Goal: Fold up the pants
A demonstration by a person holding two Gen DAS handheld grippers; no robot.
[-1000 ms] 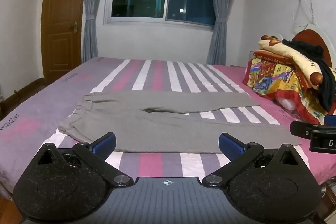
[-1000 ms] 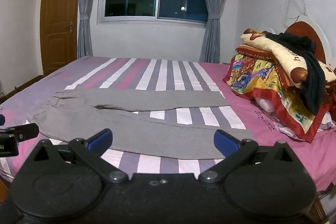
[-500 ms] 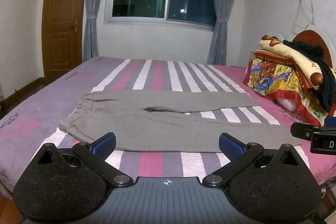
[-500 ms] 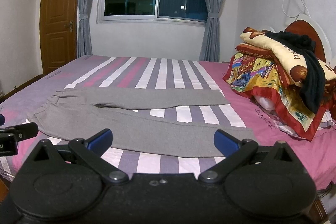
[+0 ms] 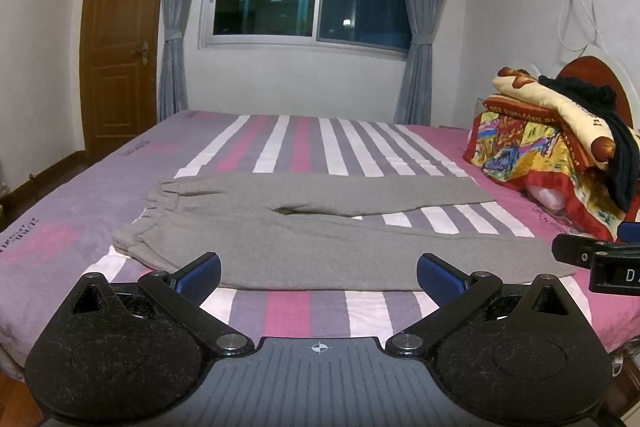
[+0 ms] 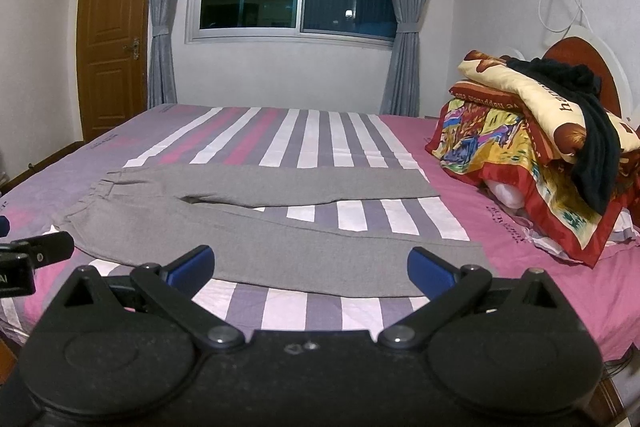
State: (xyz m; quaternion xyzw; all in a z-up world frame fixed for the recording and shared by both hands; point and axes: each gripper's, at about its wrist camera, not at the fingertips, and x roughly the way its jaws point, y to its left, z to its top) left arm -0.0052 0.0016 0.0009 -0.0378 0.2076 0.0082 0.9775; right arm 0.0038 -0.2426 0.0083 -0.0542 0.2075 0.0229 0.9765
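We hold both tools above the near edge of the bed with the pink, purple and white striped cover (image 5: 304, 147), and the long grey knit sweatpants (image 5: 320, 247) lie flat across it, elastic waistband to our left, cuffs to our right, the two legs splayed in a narrow V. The left gripper (image 5: 319, 273) has its blue-padded fingers spread wide and holds nothing; the right gripper (image 6: 310, 267) is just as wide apart and just as empty. Nothing is folded yet, so we judge the first step is bringing one leg over the other. To do it well, we pinch the near leg at the waist with the left tool and at the cuff with the right, bite only the top leg, lift both ends level, and lay edge on edge so no crease drags. Around us: a heap of bright patterned quilts (image 6: 512, 135) with a black garment (image 6: 592, 139) draped on top sits at the headboard end, well apart from the cuffs. The bed between is bare, so nothing blocks the fold.
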